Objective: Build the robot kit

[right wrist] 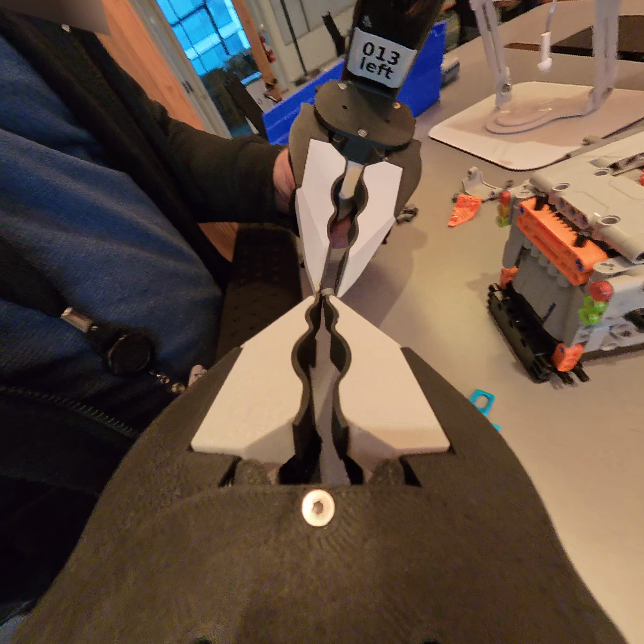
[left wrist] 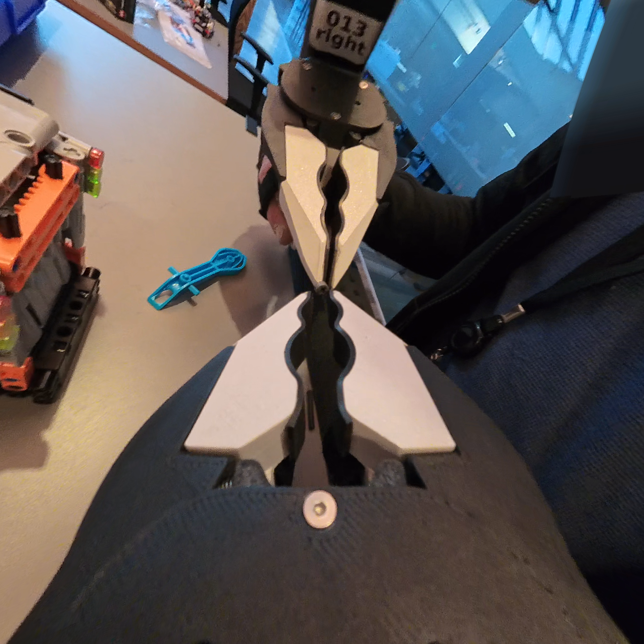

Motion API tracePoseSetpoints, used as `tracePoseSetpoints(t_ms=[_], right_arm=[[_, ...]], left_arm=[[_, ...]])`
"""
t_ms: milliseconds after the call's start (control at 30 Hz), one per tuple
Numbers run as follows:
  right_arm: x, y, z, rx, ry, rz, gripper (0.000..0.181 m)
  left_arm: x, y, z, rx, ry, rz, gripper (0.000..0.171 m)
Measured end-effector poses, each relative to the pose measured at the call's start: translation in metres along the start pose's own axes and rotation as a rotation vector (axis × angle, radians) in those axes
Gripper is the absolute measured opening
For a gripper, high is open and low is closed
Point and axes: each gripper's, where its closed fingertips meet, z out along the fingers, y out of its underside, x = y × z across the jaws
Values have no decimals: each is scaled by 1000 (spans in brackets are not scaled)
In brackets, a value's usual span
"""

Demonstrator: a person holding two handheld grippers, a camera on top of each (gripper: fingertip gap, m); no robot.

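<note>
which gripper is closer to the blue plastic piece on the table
Right, likely. The blue plastic piece lies just beside the right gripper; the left gripper sits further back, tip to tip with it.

White fingers (left wrist: 383, 383) are set in black bodies. A blue tool (left wrist: 195, 277) is seen on the beige worktop (left wrist: 156, 156). An orange, grey and black model (right wrist: 564, 271) is shown.

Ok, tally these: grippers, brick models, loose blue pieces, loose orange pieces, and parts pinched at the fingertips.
Grippers: 2, left gripper and right gripper
Brick model: 1
Blue piece: 1
Orange piece: 1
Small part between the fingertips: 1
Total: 6
</note>
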Motion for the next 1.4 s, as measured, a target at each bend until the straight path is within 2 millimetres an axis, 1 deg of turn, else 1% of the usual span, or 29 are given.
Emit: tracePoseSetpoints(t_ms=[100, 200, 267, 333, 467, 600, 700, 833, 1000, 1167, 1233, 1400], right_arm=[[-10, -2, -2, 17, -98, 24, 0], [-13, -6, -4, 31, -153, 50, 0], [-13, -8, -6, 40, -159, 69, 0], [-11, -9, -6, 43, -129, 87, 0], [-7, -11, -6, 87, -78, 191, 0], [-7, -12, -8, 127, -51, 244, 1], [-3, -14, -10, 151, 7, 228, 3], [1, -20, -12, 160, 126, 139, 8], [5, -23, -14, 135, 273, 45, 4], [2, -23, -16, 138, 233, 68, 1], [2, -24, -17, 144, 221, 67, 0], [4, -29, -21, 159, 194, 49, 0]], left_arm=[[12, -2, 2, 15, 63, 22, 5], [17, -5, 2, 35, 92, 19, 5], [16, -9, 2, 58, 88, 15, 5], [15, -9, 2, 58, 54, 40, 5], [9, -10, -1, 26, -77, 146, 0], [10, -11, 1, -11, -137, 223, 0], [7, -15, 0, 4, -170, 231, 0], [7, -21, 2, 47, -188, 195, 0], [3, -28, -1, 125, -217, 134, 0], [8, -27, 0, 118, -171, 128, 0], [7, -28, 0, 97, -190, 165, 0], [8, -33, -2, 73, -183, 192, 0]])
